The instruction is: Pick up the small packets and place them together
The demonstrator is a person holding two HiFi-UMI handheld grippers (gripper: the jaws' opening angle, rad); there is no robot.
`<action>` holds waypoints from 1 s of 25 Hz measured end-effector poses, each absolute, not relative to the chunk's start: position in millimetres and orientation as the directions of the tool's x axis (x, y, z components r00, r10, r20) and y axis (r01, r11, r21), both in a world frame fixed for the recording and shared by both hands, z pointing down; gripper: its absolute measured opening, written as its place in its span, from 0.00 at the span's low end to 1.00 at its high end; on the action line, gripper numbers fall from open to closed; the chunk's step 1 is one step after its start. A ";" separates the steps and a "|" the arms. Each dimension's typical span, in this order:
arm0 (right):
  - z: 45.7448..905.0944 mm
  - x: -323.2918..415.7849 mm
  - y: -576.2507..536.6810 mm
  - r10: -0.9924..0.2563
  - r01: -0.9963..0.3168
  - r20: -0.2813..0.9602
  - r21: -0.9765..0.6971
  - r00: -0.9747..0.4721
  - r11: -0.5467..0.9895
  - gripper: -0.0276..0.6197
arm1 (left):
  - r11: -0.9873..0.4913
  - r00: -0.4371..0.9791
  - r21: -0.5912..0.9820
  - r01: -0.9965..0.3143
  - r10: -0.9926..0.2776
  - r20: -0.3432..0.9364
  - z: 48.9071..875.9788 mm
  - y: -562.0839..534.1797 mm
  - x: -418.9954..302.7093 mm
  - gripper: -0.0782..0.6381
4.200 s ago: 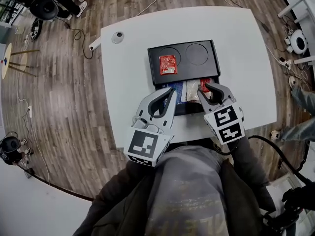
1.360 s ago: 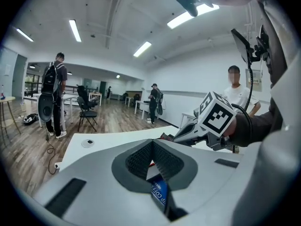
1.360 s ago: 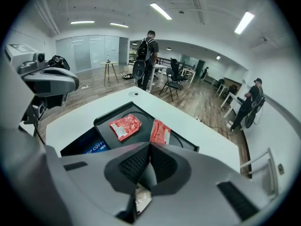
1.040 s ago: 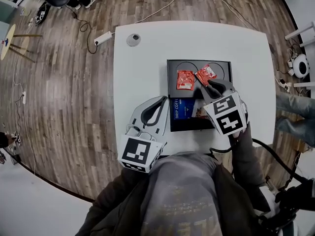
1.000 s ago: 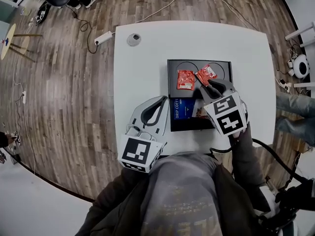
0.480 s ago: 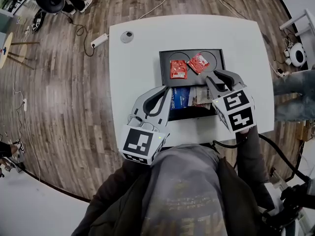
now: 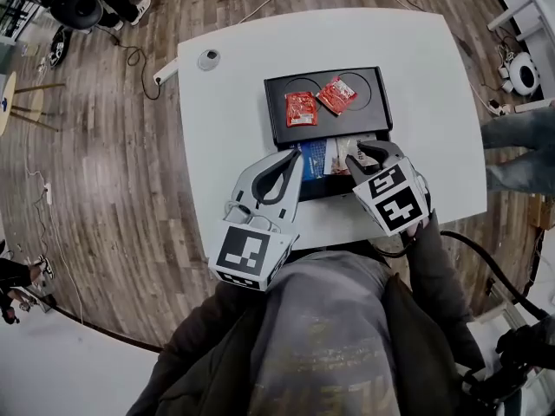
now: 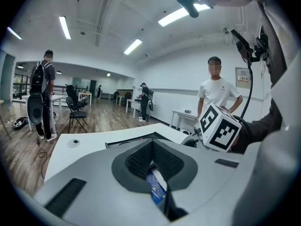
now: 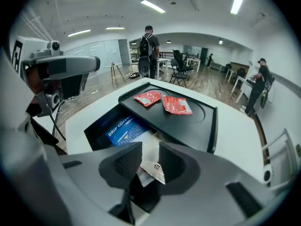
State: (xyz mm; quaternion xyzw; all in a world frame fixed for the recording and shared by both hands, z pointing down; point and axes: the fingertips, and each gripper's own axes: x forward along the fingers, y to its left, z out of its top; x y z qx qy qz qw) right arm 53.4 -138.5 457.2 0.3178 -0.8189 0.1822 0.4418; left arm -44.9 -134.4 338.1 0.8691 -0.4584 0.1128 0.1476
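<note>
The right gripper (image 9: pixel 150 150) is shown with jaws spread about a pale packet (image 9: pixel 153 168) in the black tray's (image 7: pixel 272 111) nearer compartment, beside a blue packet (image 9: pixel 123 130). The left gripper (image 7: pixel 297 154) is pressed together. Two red packets (image 7: pixel 300 109) are laid side by side on the tray's far section.

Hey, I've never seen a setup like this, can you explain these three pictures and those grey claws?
A person holds a grey pinching tool in each hand. The overhead picture is from a camera on the head; the other two ride on the tools. On the white table, a black tray holds two red packets up top, a blue coffee packet in its nearer compartment. The left gripper is shut, empty. The right gripper is open, jaws either side of a silvery packet.
</note>
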 end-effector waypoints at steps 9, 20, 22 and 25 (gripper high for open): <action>489.3 41.0 -140.8 -0.295 -0.672 0.875 -0.046 -0.384 0.739 0.32 | -0.513 0.535 0.163 -0.843 -0.767 0.356 347.0 -138.6 -53.5 0.11; 511.9 39.7 -151.6 -0.316 -0.698 0.890 -0.003 -0.328 0.716 0.30 | -0.496 0.525 0.180 -0.850 -0.761 0.381 362.7 -150.8 -65.7 0.11; 512.3 41.6 -153.6 -0.324 -0.707 0.888 -0.002 -0.326 0.707 0.21 | -0.498 0.527 0.182 -0.848 -0.759 0.382 364.6 -151.5 -65.6 0.11; 510.6 42.3 -154.5 -0.332 -0.711 0.882 -0.006 -0.336 0.703 0.13 | -0.499 0.530 0.186 -0.847 -0.758 0.381 363.7 -151.3 -65.7 0.11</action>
